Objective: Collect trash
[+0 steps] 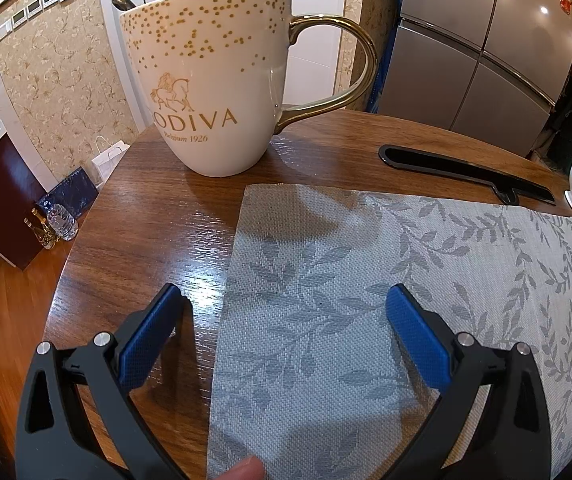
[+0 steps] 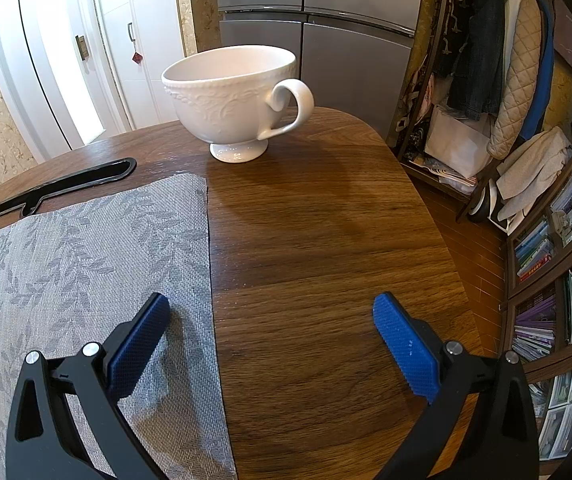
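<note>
Blue-padded and spread wide, the left claw [image 1: 282, 304] holds nothing above the near left part of a grey leaf-patterned placemat [image 1: 385, 300] lying on the wooden table [image 1: 158, 220]. The right claw [image 2: 270, 312] is likewise gaping and unladen, straddling the placemat's right edge. Beyond the mat, near the table's far edge, lies a black plastic wrapper-like strip [image 1: 461, 170], the only thing resembling trash. At the far left corner stands a gold-dotted Godiva mug [image 1: 214, 80] with a spoon inside; at the far right corner, a white footed cup [image 2: 234, 100].
</note>
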Available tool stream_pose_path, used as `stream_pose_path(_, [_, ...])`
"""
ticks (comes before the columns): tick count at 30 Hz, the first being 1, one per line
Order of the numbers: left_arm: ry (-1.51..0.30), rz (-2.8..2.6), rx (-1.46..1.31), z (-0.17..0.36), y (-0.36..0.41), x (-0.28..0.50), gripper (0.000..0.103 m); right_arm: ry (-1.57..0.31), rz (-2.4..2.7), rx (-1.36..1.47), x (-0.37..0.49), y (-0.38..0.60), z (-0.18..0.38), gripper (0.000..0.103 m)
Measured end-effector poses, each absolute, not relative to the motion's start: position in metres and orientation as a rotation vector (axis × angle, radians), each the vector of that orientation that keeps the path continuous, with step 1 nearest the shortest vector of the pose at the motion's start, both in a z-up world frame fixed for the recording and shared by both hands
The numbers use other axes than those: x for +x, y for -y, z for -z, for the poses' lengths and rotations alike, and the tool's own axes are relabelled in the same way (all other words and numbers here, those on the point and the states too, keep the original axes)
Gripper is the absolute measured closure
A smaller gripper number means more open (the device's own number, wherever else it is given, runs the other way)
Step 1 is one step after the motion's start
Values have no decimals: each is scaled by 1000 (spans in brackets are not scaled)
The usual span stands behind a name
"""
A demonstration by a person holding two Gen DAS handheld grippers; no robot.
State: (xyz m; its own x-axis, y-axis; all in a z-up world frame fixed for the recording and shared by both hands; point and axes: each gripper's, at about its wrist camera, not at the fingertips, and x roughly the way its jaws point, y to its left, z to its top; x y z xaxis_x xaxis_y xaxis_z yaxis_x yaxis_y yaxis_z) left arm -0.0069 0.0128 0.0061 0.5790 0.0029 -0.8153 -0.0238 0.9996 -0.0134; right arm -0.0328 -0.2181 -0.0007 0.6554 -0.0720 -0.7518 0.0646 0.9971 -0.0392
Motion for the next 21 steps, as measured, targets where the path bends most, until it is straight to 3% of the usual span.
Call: stream_pose_path(21, [-955, -9, -20, -8, -18, -2, 1, -853, 78, -10, -33, 218, 1, 4])
